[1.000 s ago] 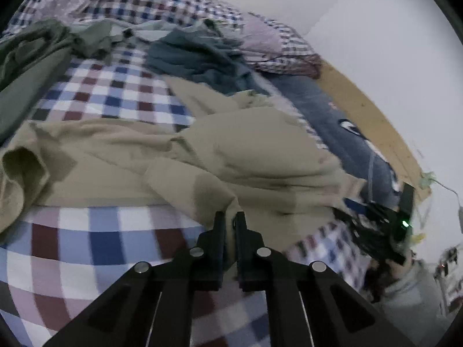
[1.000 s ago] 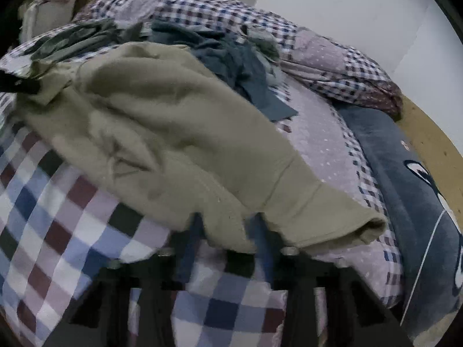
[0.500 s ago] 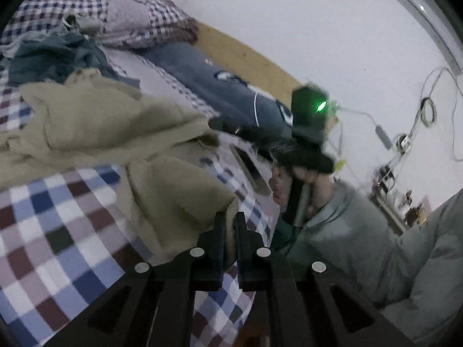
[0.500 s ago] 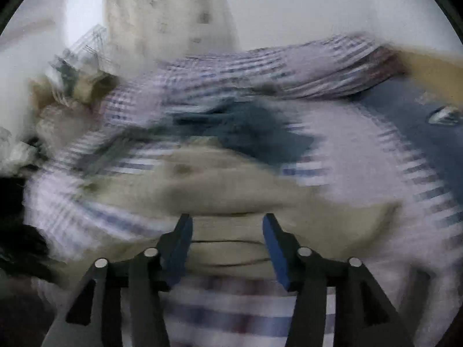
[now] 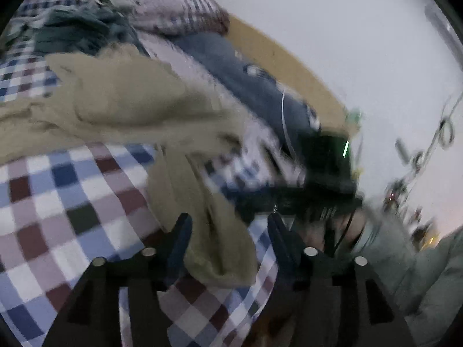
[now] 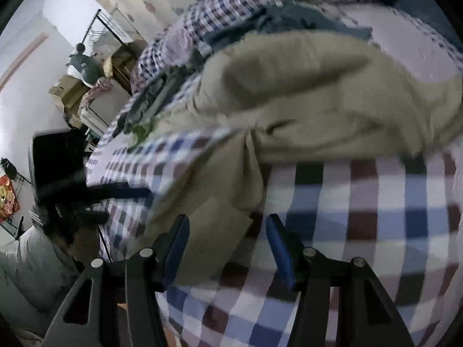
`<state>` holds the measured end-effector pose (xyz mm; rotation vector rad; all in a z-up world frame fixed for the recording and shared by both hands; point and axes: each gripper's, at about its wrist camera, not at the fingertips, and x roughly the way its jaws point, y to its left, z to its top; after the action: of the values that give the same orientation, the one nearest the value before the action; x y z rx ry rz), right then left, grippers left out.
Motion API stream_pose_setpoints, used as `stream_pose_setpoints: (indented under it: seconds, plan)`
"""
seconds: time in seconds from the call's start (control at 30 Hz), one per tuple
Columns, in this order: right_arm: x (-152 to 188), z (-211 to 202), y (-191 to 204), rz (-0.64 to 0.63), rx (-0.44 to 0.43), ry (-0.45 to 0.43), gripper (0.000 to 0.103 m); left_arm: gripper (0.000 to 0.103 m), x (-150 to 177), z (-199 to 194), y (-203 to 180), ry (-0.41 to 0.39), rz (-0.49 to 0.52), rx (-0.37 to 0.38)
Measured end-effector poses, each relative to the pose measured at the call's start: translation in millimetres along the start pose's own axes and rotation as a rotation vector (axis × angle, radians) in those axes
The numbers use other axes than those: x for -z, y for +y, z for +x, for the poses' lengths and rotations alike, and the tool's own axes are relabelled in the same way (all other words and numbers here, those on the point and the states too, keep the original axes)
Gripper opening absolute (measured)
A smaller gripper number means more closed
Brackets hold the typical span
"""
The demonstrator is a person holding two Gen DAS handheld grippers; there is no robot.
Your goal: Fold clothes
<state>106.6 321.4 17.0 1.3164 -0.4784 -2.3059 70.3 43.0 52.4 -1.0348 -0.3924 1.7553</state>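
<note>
A tan garment (image 5: 139, 101) lies crumpled on the checked bedspread (image 5: 58, 202). One end of it hangs down over the near bed edge (image 5: 220, 248). My left gripper (image 5: 230, 225) is open, its jaws spread on either side of that hanging end. In the right wrist view the same tan garment (image 6: 318, 92) bunches on the bed, with a flap (image 6: 214, 219) reaching toward me. My right gripper (image 6: 227, 225) is also open, the flap lying between and under its blue-padded fingers. The right gripper (image 5: 324, 173) shows as a dark blur in the left view.
A dark teal garment (image 5: 78, 31) and checked pillows (image 5: 179, 8) lie at the bed's far end, with a blue blanket (image 5: 260, 86) along the wall side. A person's grey sleeve (image 5: 419, 274) is at the right. Boxes and a rack (image 6: 86, 66) stand beyond the bed.
The left gripper, shut on the tan garment before, has opened and let it go. The right gripper stays open and has swung toward the bed edge. Both views are blurred by motion.
</note>
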Motion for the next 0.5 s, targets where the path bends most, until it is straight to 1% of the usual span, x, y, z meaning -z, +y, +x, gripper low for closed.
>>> stream_pose_setpoints:
  seconds: [0.07, 0.13, 0.2, 0.23, 0.27, 0.4, 0.47, 0.5]
  plan:
    - [5, 7, 5, 0.007, -0.001, 0.019, 0.059, 0.068, -7, -15, 12, -0.085, -0.058, 0.005]
    - [8, 16, 9, 0.015, 0.012, 0.043, 0.059, 0.068, -12, -24, 25, -0.141, -0.112, 0.001]
    - [11, 22, 16, -0.009, 0.044, 0.059, 0.056, 0.068, -16, -31, 39, -0.183, -0.165, -0.019]
    - [12, 24, 20, -0.025, 0.061, 0.066, 0.039, 0.068, -17, -34, 45, -0.197, -0.181, -0.038]
    - [13, 25, 23, -0.040, 0.071, 0.071, 0.007, 0.068, -18, -37, 51, -0.210, -0.196, -0.058]
    - [16, 7, 31, -0.076, 0.157, 0.021, 0.007, 0.068, -21, -48, 68, -0.243, -0.225, -0.115]
    - [16, -16, 27, -0.062, 0.221, -0.032, 0.007, 0.068, -22, -50, 74, -0.259, -0.241, -0.131]
    - [15, -35, 21, -0.048, 0.271, -0.063, 0.006, 0.068, -22, -51, 77, -0.267, -0.249, -0.137]
